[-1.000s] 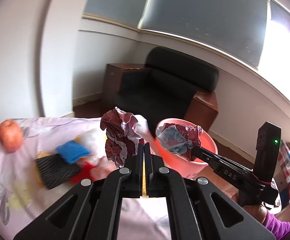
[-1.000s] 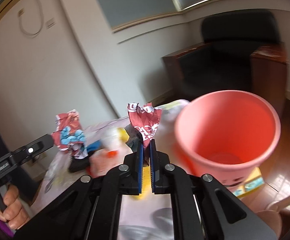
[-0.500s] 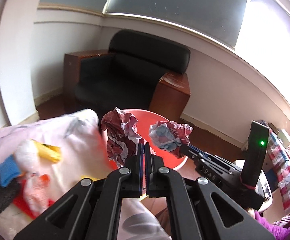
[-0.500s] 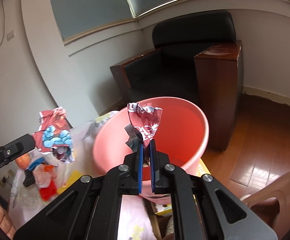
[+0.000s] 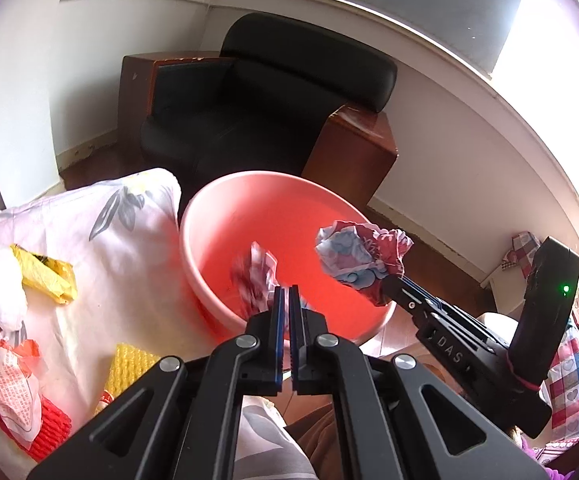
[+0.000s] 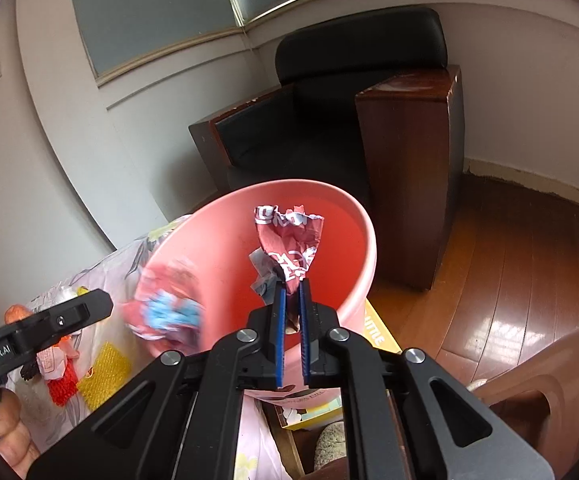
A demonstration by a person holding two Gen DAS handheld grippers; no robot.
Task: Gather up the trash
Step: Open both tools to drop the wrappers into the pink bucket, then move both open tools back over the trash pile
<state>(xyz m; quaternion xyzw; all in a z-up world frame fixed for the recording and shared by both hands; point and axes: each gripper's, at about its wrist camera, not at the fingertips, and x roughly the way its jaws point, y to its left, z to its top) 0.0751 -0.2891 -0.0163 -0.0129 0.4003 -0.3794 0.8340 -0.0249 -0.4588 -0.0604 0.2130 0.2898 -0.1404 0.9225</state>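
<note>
1. Two crumpled snack wrappers, one per gripper, both over the mouth of the single pink bucket at frame centre.
2. Right gripper: fingers clenched on the bottom edge of the sharp wrapper, standing upright against the far inner wall.
3. Left gripper: fingers closed; blurred wrapper sits right at the tips, apparently pinched by its lower edge, though the smear leaves that unsure.
4. Probably thin, light, crinkly film with no stiffness and slick faces. Best pinched on a folded ridge or bunched edge, never on a loose flap. Likely to flutter rather than drop straight.
5. Left on the desk, lower left of the left wrist view: one yellow packet, one yellow foam net, one red foam net.
</note>
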